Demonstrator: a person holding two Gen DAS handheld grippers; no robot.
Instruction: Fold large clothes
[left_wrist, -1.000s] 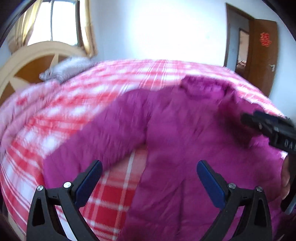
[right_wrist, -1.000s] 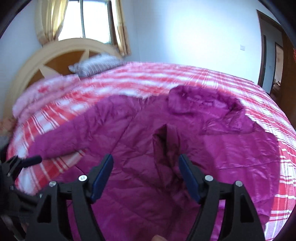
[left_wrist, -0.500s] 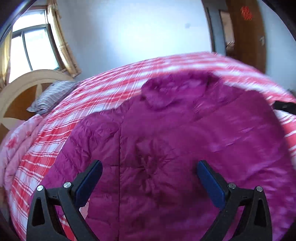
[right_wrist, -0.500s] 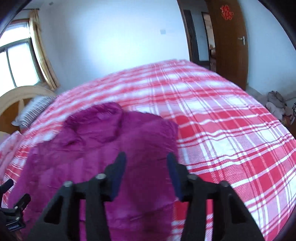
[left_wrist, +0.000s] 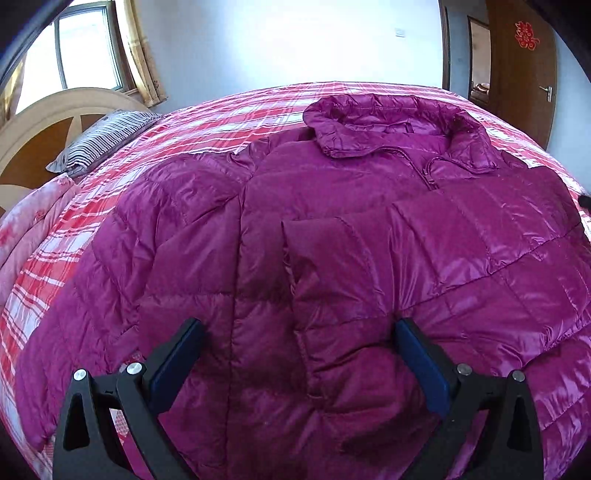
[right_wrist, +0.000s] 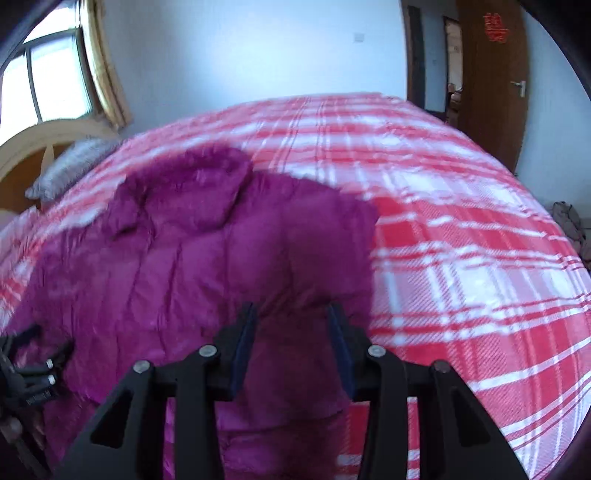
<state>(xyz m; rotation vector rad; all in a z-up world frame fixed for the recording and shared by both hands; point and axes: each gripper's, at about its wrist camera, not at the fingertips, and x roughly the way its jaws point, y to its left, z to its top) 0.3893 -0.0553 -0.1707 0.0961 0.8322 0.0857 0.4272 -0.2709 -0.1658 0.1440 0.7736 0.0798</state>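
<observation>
Left wrist view: black two-finger left gripper (left_wrist: 297, 325) with blue pads spread wide, nothing clamped, over a glossy quilted magenta down jacket (left_wrist: 332, 221) lying flat on a red-and-white plaid bedcover (left_wrist: 221, 122). Right wrist view, blurred: right gripper (right_wrist: 291, 310) narrowed onto a puffy fold near the jacket's edge, fabric filling the gap. Farther off, rumpled collar (left_wrist: 388, 122), striped pillow (left_wrist: 107, 136), arched cream-and-wood headboard (left_wrist: 37, 122), brown wooden door (left_wrist: 517, 74).

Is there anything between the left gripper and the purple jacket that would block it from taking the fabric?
Nothing visible is in the way. The left gripper hangs with its jaws wide apart directly over the purple jacket, which lies spread on the plaid bed cover. Only jacket fabric shows between the fingers.
</observation>
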